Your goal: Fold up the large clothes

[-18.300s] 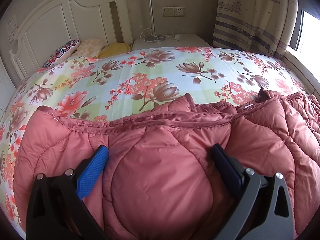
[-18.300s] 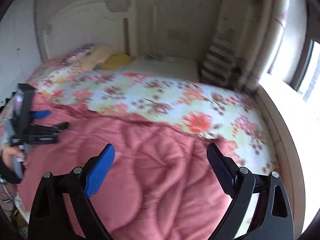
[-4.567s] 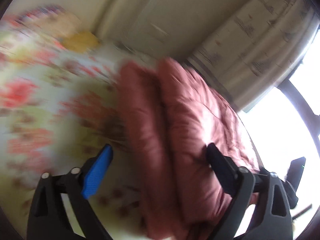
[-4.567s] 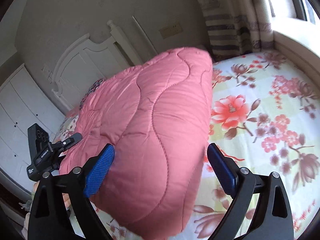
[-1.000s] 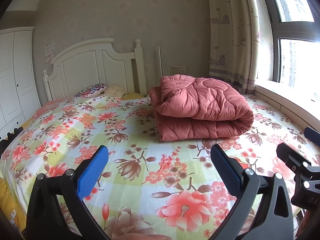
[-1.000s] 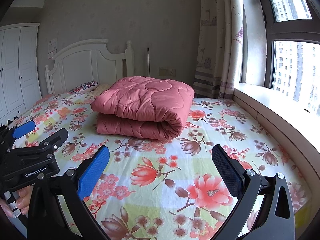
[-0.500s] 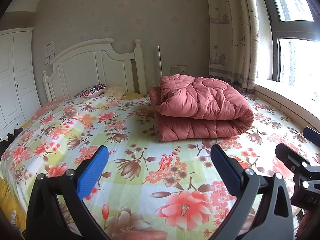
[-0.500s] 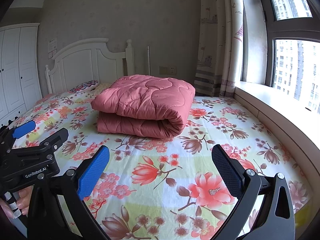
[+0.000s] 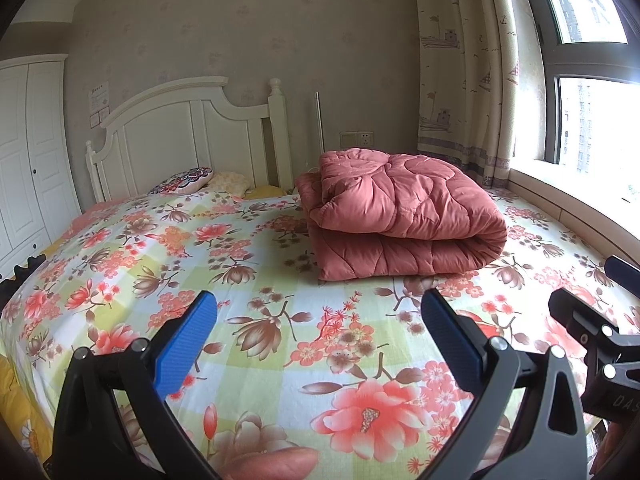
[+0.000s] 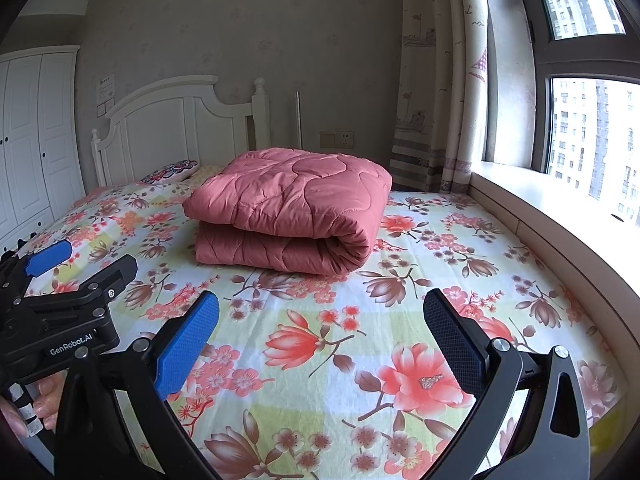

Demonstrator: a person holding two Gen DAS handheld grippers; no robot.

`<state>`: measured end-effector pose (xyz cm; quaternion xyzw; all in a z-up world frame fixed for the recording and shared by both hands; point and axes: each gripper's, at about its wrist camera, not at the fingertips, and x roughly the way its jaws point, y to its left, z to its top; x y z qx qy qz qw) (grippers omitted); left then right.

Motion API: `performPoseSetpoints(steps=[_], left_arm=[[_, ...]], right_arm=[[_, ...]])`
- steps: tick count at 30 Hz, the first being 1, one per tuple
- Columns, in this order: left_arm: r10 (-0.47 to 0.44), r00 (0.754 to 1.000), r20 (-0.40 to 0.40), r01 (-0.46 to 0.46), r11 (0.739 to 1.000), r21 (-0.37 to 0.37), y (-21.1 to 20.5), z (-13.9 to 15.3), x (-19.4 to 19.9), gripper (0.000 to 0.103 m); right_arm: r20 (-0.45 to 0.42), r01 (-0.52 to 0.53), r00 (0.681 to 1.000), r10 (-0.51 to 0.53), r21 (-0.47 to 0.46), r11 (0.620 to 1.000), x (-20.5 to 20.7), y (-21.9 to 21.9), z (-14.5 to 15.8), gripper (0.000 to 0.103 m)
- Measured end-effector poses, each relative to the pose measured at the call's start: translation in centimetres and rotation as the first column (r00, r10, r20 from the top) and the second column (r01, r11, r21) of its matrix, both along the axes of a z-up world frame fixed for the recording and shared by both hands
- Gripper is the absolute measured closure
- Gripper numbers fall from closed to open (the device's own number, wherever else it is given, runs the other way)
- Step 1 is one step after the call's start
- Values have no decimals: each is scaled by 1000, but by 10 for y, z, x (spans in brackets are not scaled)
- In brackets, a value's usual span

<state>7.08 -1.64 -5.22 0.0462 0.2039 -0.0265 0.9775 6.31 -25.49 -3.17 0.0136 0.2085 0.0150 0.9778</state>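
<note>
Pink quilted coat [image 9: 400, 212] [image 10: 292, 210] is lying folded, puffy and stitched in wavy panels, near the headboard [image 9: 192, 136] end of the floral bed [image 9: 280, 320], well apart from both grippers. Left gripper [image 9: 320, 340] and right gripper [image 10: 320, 340] are hovering level over the foot edge, jaws spread wide, gripping nothing.

you see a salmon-pink quilt [image 9: 400, 216] on a floral sheet [image 9: 256, 312] of coral, brown and pale green; white headboard [image 9: 180, 136].
</note>
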Motion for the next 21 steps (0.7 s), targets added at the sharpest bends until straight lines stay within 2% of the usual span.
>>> performPoseSetpoints(steps=[6,11,14,18,21], left_arm=[[-33,999,-11,33,999,6,-3,-5,1,2],[-75,997,36,74,997,11,-7,-4,2,2],[-144,989,44,145,989,-22,2,3,18,2],[-111,993,-29,110,993,-34,46,14,84,2],[-19,994,-109,17,1000,-19,111,23,158,2]], right_arm=[[-10,-11,1000,11,8,1000,2,0,-7,5],[-33,-22,999,23,10,1000,11,-3,-13,5],[-53,-10,999,12,35,999,22,-11,-14,5],[-89,-4,996,8,44,999,52,-38,-8,5],[-115,34,993,-27,57,998,82,-87,10,5]])
